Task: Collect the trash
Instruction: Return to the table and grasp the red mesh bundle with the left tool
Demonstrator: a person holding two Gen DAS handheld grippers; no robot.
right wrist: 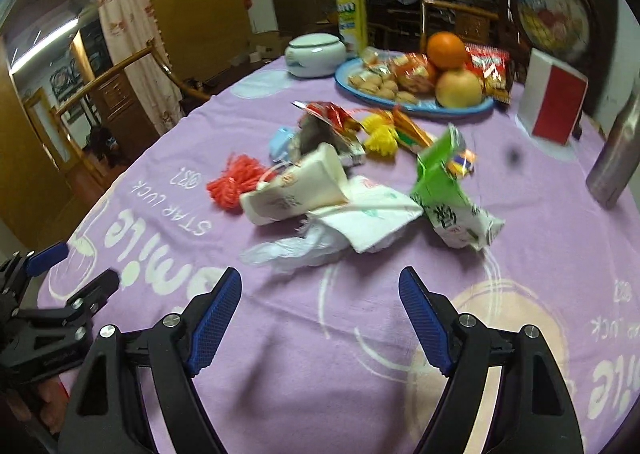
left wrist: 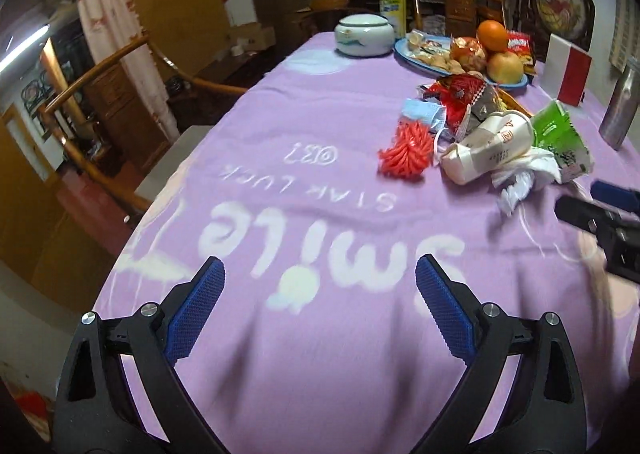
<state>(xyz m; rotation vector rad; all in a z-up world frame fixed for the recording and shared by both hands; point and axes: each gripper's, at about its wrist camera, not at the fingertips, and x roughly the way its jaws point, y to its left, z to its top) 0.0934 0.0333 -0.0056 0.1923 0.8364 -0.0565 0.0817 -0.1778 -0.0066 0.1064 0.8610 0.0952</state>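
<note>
A pile of trash lies mid-table on the purple cloth: a crushed paper cup [right wrist: 296,190] [left wrist: 488,146], a clear plastic bag [right wrist: 296,250], a white napkin [right wrist: 372,214], a green carton [right wrist: 448,190] [left wrist: 560,134], red yarn [right wrist: 236,182] [left wrist: 408,152], yellow yarn [right wrist: 380,138], a blue mask [left wrist: 424,116] and a red snack wrapper [right wrist: 332,116] [left wrist: 460,94]. My left gripper [left wrist: 320,274] is open and empty, well short and left of the pile. My right gripper [right wrist: 320,286] is open and empty, just short of the plastic bag.
A blue plate [right wrist: 348,88] of fruit and snacks, a white lidded bowl [right wrist: 316,54], a yellow canister [right wrist: 352,2], a red-white box [right wrist: 556,102] and a steel bottle [right wrist: 616,150] stand behind the pile. Wooden chairs [left wrist: 100,66] line the left edge.
</note>
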